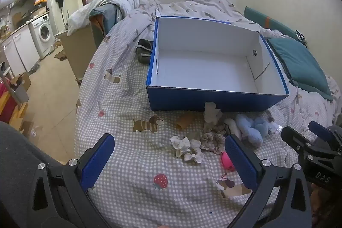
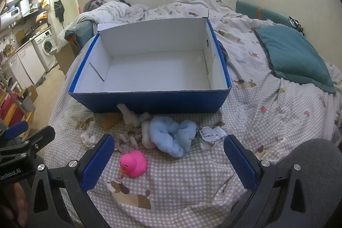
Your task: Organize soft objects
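The box [image 2: 149, 103] is cardboard, smooth blue outside and matt white inside. The bedsheet [image 2: 181, 181] is checked woven cloth, creased. The duck [image 2: 133, 164] is glossy pink rubber or plastic. The blue toy [image 2: 171, 134] is fluffy plush; the scrunchies [image 1: 188, 147] are crinkled fabric. The pillow [image 2: 295, 52] is matt teal cloth. A clear plastic wrapper [image 2: 211, 134] shines.

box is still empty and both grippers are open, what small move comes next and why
Probably ease the right hand-held gripper forward and down over the pink duck, then close. The duck lies nearest, just inside its open fingers, apart from the light blue plush and the scrunchies. The blue box behind stands empty, so anything picked can go straight in.
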